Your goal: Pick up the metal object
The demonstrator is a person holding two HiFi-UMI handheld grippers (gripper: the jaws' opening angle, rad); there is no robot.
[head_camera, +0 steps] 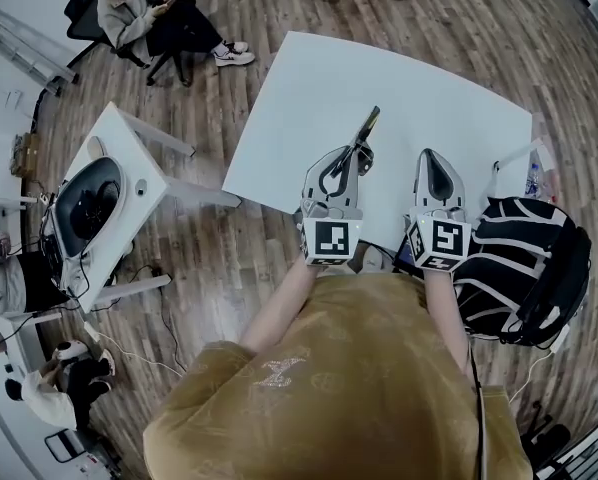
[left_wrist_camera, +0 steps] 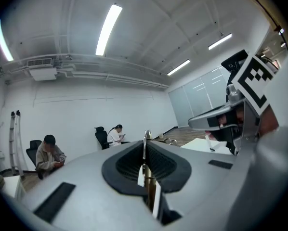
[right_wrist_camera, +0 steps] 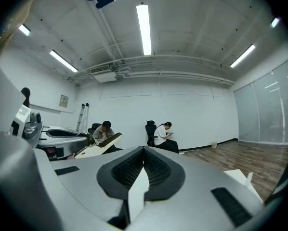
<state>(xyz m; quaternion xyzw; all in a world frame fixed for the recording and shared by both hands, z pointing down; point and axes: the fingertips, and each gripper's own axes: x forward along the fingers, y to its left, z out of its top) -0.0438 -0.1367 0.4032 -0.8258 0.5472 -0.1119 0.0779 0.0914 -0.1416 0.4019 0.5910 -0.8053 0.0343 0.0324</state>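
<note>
Gripping the metal object [head_camera: 369,124], the left gripper [head_camera: 355,156] has its jaws closed against the piece's two flat sides, with only that thin strip between the pads. In the left gripper view the metal object [left_wrist_camera: 149,186] runs along the seam where the jaws meet. It is brass-coloured low in the seam and ends in a narrow tip poking out just past the jaw ends. In the head view it sticks out ahead of the jaws as a slim dark blade, tilted slightly right, over the white tabletop [head_camera: 299,98]. These jaws point out level across the room rather than down at the tabletop.

Just right of them, side by side and apart, sits the right gripper [head_camera: 434,158]. Its jaws are pressed together with nothing between them, and the right gripper view shows the pads meeting in one closed seam.

Right of the right jaws lies a black backpack [head_camera: 524,268] with white stripes, off the tabletop's edge. Far beyond the jaws, against the wall, a person in a grey jacket [right_wrist_camera: 104,130] and a person in a white top [right_wrist_camera: 162,133] sit on chairs.
</note>
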